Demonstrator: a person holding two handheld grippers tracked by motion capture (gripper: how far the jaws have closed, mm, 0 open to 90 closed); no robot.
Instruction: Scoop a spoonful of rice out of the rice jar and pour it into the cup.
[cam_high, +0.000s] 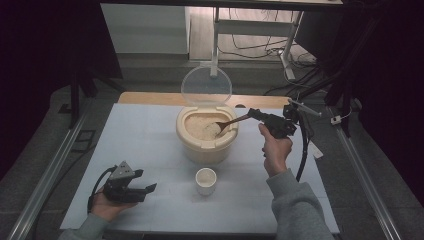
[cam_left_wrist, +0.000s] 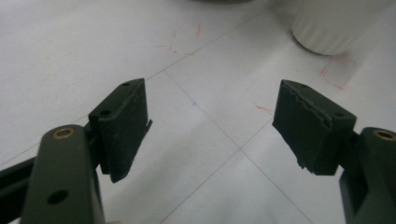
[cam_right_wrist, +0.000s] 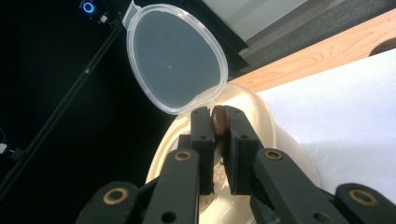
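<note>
The stiff, light wooden spoon (cam_high: 231, 122) is pinched by its handle end in the right hand-held gripper (cam_high: 256, 114), bowl resting in loose, spillable rice (cam_high: 201, 126), while the left hand-held gripper (cam_high: 145, 189) is held open and empty.

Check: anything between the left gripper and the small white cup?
Nothing: bare white table between left gripper and cup, seen in high view.
</note>
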